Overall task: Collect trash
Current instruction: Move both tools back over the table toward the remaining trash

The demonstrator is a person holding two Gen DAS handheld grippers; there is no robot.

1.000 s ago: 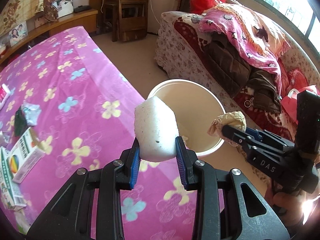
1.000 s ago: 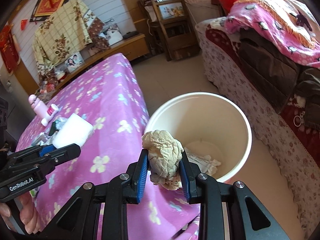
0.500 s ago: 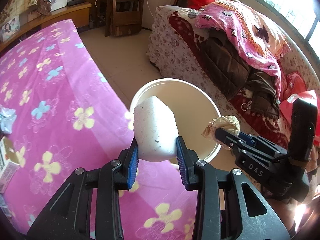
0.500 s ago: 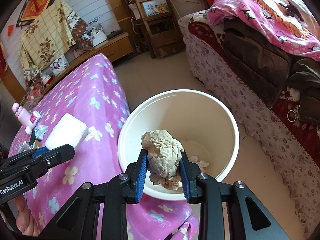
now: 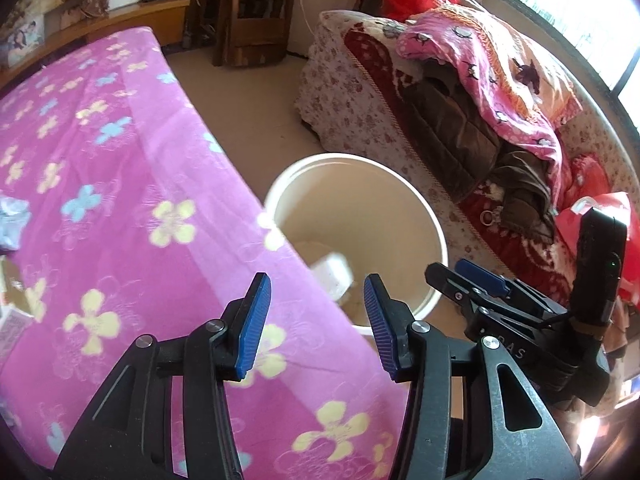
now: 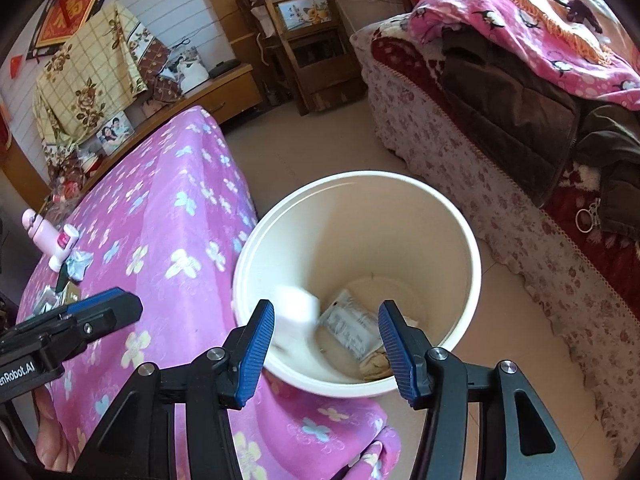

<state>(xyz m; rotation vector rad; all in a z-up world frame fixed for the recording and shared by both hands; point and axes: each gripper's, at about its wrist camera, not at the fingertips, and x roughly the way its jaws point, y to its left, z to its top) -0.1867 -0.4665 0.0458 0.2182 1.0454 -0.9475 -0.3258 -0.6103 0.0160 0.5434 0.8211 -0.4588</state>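
Note:
A cream round bin (image 5: 436, 224) (image 6: 472, 248) stands on the floor beside the purple flowered table (image 5: 120, 200) (image 6: 180, 240). My left gripper (image 5: 316, 320) is open and empty above the table edge near the bin. My right gripper (image 6: 326, 340) is open and empty over the bin's near rim. A white foam block (image 5: 332, 276) (image 6: 296, 316) is blurred, falling inside the bin. A crumpled beige paper (image 6: 376, 364) and a silver wrapper (image 6: 352, 328) lie at the bin's bottom.
More trash lies on the table's left: a crumpled grey wrapper (image 6: 80, 264) (image 5: 14, 220) and a pink bottle (image 6: 48, 240). A sofa (image 6: 520, 160) piled with clothes and a pink blanket stands right of the bin. A wooden chair (image 6: 304, 40) is behind.
Both grippers have opened. The white foam block left the left gripper and the beige paper left the right gripper; both dropped into the bin.

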